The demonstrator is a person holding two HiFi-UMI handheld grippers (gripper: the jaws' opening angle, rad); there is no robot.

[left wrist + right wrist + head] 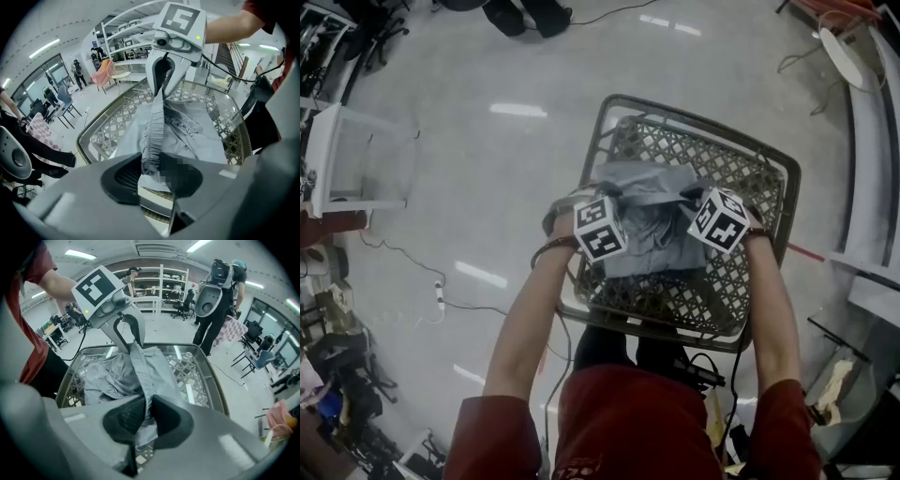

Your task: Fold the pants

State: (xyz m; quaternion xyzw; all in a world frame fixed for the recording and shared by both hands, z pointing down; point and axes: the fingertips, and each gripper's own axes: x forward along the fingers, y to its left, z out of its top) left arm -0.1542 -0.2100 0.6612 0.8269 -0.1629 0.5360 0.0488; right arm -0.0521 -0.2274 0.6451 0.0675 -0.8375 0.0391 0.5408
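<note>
A person with a pair of tongs in each hand grips light-grey pants (652, 239) of soft, wrinkled cloth over a table (780, 202) that has a woven wicker lattice top and a rounded rim. The left tongs (157, 174) are closed on the gathered, ribbed elastic waistband. The band rises from them in a puckered strip to the right tongs (164, 77) opposite. The right tongs (144, 417) are clamped narrow on a flatter, smoother fold of the same edge, and a short tail of cloth hangs out behind their pads. Between the two pairs the band is pulled fairly straight. Below and beside it the rest of the garment lies bunched on the lattice. In the head view the tongs' own bodies cover the spots where they bite the cloth. The trouser legs are lost in the crumpled heap, and their ends cannot be made out.
</note>
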